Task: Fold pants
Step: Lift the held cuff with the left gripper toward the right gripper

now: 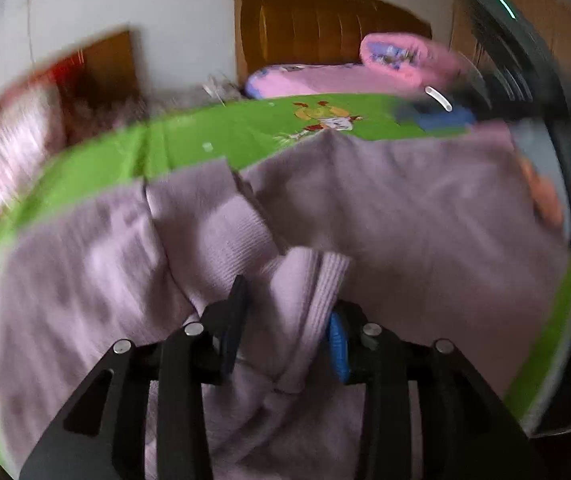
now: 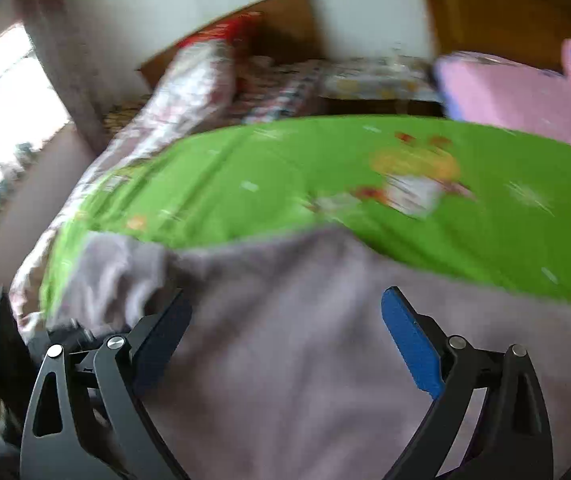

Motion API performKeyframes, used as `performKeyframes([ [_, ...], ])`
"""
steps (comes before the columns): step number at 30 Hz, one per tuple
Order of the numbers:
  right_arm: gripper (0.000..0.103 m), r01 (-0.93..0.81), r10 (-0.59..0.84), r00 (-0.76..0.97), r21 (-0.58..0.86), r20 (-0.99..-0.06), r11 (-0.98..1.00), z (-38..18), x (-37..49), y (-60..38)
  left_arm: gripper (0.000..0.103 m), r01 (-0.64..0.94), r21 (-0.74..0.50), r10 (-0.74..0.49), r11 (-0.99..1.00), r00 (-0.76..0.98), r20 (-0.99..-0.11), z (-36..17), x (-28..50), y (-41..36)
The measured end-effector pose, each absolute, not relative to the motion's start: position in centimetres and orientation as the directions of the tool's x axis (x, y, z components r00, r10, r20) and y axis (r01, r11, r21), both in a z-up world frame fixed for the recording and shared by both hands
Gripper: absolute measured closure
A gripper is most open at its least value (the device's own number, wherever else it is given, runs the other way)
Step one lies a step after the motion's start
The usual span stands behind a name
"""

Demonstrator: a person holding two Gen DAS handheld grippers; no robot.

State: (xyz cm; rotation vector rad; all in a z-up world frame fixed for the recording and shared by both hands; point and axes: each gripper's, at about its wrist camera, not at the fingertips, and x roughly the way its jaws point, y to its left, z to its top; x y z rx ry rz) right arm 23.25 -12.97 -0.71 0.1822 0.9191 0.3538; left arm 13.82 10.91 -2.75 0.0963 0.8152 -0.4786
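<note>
Pale lilac knit pants (image 1: 405,220) lie spread across a green bedsheet (image 1: 225,132). A ribbed, bunched fold of them (image 1: 313,292) stands between the jaws of my left gripper (image 1: 287,304). The blue pad (image 1: 337,340) rests against the fold, while the other finger (image 1: 237,300) stands a little off it, so the jaws are partly open. In the right wrist view my right gripper (image 2: 287,296) hovers wide open over a flat stretch of the pants (image 2: 285,360), with nothing between its fingers. Both views are blurred by motion.
A person's hand (image 1: 545,200) on a dark device shows at the right edge of the left wrist view. Pink pillows (image 1: 397,56) and a wooden headboard (image 1: 317,20) are at the far end. Floral bedding (image 2: 189,84) lies to the left of the green sheet (image 2: 285,168).
</note>
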Motion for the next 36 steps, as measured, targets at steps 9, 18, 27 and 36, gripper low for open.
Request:
performKeyframes([
  [9, 0.01, 0.011, 0.393, 0.574, 0.487, -0.719, 0.874, -0.8, 18.4, -15.3, 0.064, 0.448, -0.385, -0.582, 0.807, 0.489, -0.65, -3.2, 15.6, 14.3],
  [18, 0.01, -0.301, 0.589, 0.466, 0.507, -0.661, 0.808, -0.9, 22.8, -10.1, 0.064, 0.432, -0.467, -0.634, 0.772, 0.47, -0.613, -2.6, 15.5, 14.4],
  [27, 0.009, -0.452, 0.612, 0.412, 0.431, -0.675, 0.781, -6.3, 25.9, -14.0, 0.064, 0.372, -0.473, -0.602, 0.799, 0.507, -0.617, -2.8, 16.2, 14.0],
  [36, 0.009, -0.427, 0.742, 0.35, 0.608, -0.572, 0.669, -7.0, 27.2, -16.8, 0.064, 0.337, -0.503, -0.602, 0.796, 0.529, -0.598, -3.0, 16.3, 14.9],
])
